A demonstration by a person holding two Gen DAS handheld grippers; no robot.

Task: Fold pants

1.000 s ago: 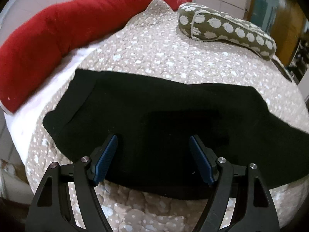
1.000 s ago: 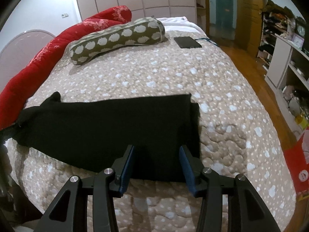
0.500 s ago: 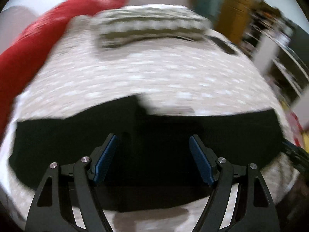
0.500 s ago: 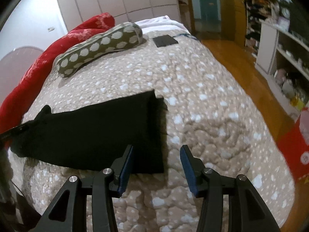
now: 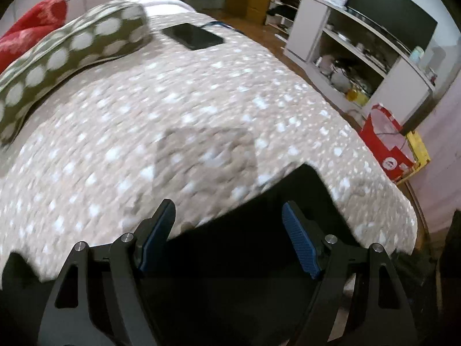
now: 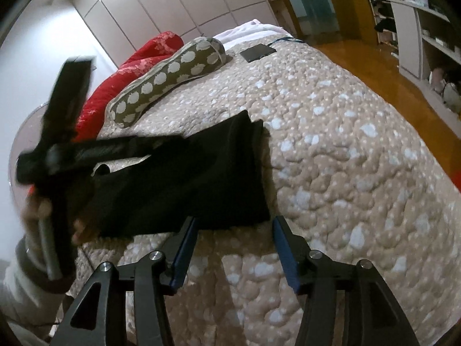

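Black pants (image 6: 187, 178) lie flat in a long strip across the beige spotted quilt (image 6: 331, 144). My right gripper (image 6: 234, 222) hovers at their near right corner with its jaws opening. The hem edge sits just at the blue pads (image 6: 184, 248), which do not press on it. A hand (image 6: 34, 210) holds the other tool, blurred, above the left part of the strip. In the left wrist view my left gripper (image 5: 227, 210) stands wide open over the dark fabric (image 5: 259, 248), gripping nothing.
A green polka-dot bolster (image 6: 173, 77) and a red blanket roll (image 6: 138, 66) lie at the far side of the bed. A dark tablet (image 5: 193, 36) rests near the bolster. White shelves (image 5: 360, 52) and a red bag (image 5: 386, 144) stand on the floor to the right.
The left gripper has swept right along the pants and rolled, and now faces the shelves. The right gripper has rolled a little and its jaws stand wider. The other tool has entered its view.
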